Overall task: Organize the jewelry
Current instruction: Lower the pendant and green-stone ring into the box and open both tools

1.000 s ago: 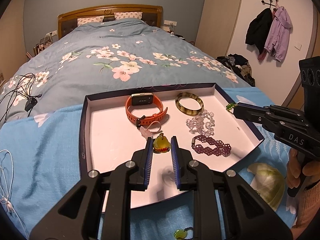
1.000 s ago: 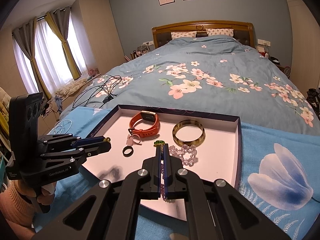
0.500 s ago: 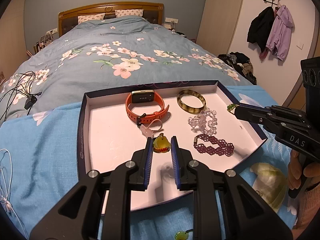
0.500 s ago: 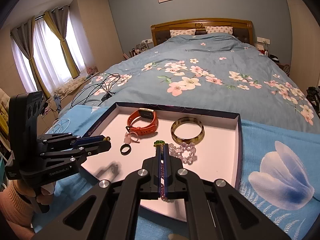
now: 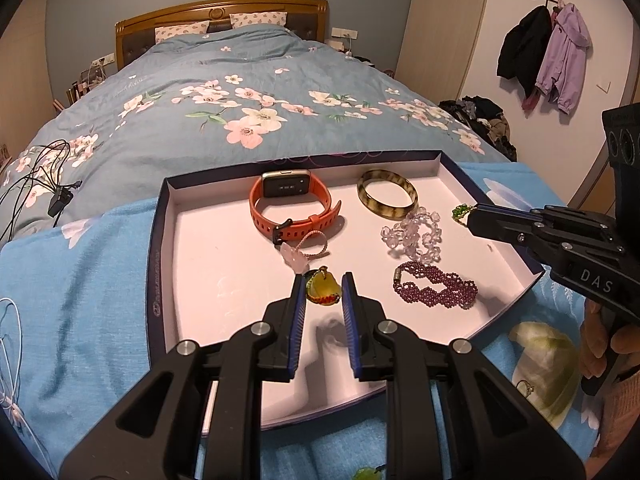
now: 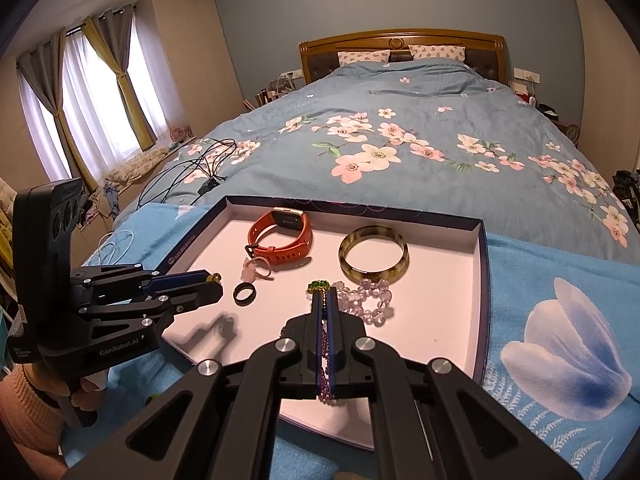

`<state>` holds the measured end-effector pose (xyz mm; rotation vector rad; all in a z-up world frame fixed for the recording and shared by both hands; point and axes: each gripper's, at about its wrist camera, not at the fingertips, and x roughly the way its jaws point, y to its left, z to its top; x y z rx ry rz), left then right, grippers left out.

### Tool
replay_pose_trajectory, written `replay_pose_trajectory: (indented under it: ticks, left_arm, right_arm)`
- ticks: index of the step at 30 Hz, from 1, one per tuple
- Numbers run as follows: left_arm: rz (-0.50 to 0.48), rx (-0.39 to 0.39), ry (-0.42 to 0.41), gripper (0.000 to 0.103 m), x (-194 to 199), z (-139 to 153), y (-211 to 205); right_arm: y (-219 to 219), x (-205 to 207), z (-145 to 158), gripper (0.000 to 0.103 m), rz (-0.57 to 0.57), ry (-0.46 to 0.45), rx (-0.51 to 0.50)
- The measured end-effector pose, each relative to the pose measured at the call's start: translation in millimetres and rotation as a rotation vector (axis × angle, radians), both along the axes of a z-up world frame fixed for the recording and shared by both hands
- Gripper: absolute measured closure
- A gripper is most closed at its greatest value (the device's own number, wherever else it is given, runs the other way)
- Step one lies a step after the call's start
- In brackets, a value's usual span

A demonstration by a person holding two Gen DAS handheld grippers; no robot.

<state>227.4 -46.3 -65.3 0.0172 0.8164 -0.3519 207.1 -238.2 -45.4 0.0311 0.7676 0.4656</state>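
Note:
A dark-blue tray (image 5: 158,264) with a white floor lies on the bed. In it are an orange watch (image 5: 294,210), a mottled bangle (image 5: 387,199), a clear bead bracelet (image 5: 414,236), a purple bead bracelet (image 5: 436,290), a pink stone ring (image 5: 304,250) and a black ring (image 6: 244,293). My left gripper (image 5: 323,280) hangs over the tray's near middle, shut on a yellow-green pendant (image 5: 323,291). My right gripper (image 6: 324,294) is shut on a green-stone piece (image 6: 318,286) with a fine gold chain, held above the tray's right side beside the clear beads.
The tray rests on a light-blue flowered cloth (image 5: 80,288) at the foot of a bed with a floral duvet (image 5: 240,100). Black cables (image 5: 44,184) lie far left, a white cord (image 5: 10,344) at the left edge. A small ring (image 5: 526,388) sits on the cloth, right of the tray.

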Motion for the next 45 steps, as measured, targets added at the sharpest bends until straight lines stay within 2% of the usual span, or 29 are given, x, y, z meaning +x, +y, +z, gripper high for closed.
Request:
replay_pose_trajectory:
  ticks: [34, 39, 45]
  left_arm:
    - [0.019, 0.014, 0.049, 0.085, 11.7, -17.3, -1.0]
    - [0.022, 0.018, 0.055, 0.084, 13.1, -19.0, -2.9]
    - [0.023, 0.018, 0.044, 0.079, 11.7, -18.3, -3.1]
  right_arm:
    - [8.0, 16.3, -19.6, 0.102, -0.018, 0.066, -0.036]
    - [8.1, 19.1, -24.4, 0.100, -0.025, 0.080, -0.037]
    - [4.6, 18.5, -23.5, 0.098, -0.032, 0.074, -0.031]
